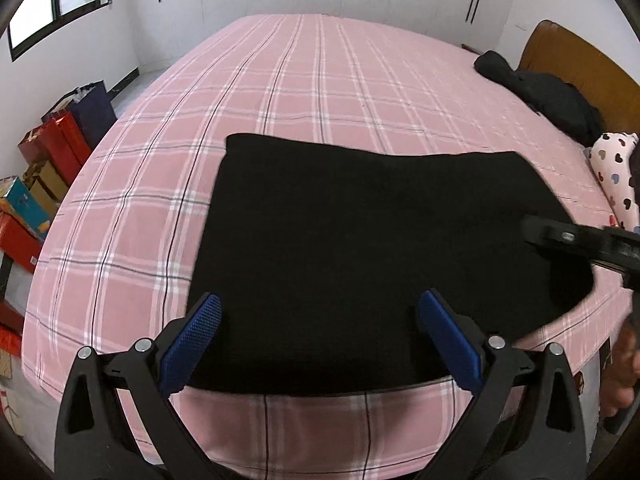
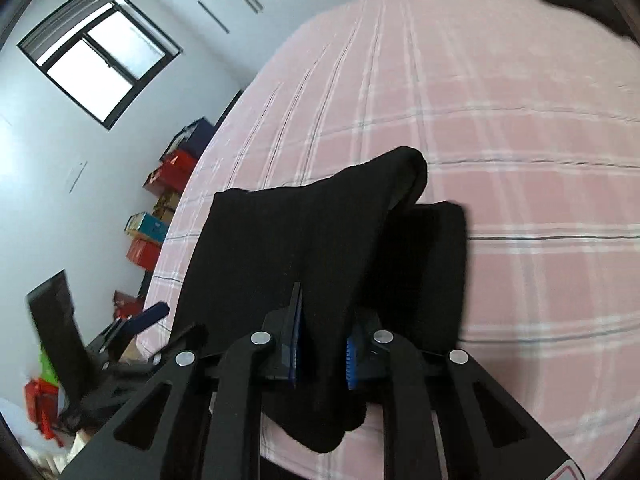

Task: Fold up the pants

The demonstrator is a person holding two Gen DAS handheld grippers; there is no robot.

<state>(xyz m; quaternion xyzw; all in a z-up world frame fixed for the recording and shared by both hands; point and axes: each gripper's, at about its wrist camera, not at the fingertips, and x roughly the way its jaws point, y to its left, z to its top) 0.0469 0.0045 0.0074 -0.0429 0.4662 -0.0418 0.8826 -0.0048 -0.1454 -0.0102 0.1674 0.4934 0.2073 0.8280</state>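
Black pants point(image 1: 360, 240) lie folded into a broad rectangle on the pink plaid bed point(image 1: 320, 80). My left gripper point(image 1: 320, 312) hovers open over their near edge, blue pads wide apart with nothing pinched. The right gripper point(image 1: 560, 240) enters from the right over the pants' right side. In the right wrist view the right gripper point(image 2: 322, 336) is shut on a bunched corner of the pants point(image 2: 304, 240), which rises into a tented fold above the bed point(image 2: 520, 160). A blue finger of the left gripper point(image 2: 148, 316) shows at lower left.
A heap of dark clothes point(image 1: 552, 96) and a heart-print pillow point(image 1: 616, 172) lie by the wooden headboard point(image 1: 580, 64). Coloured boxes and bags point(image 1: 40, 184) stand on the floor left of the bed. A hand point(image 1: 624, 360) shows at the right edge.
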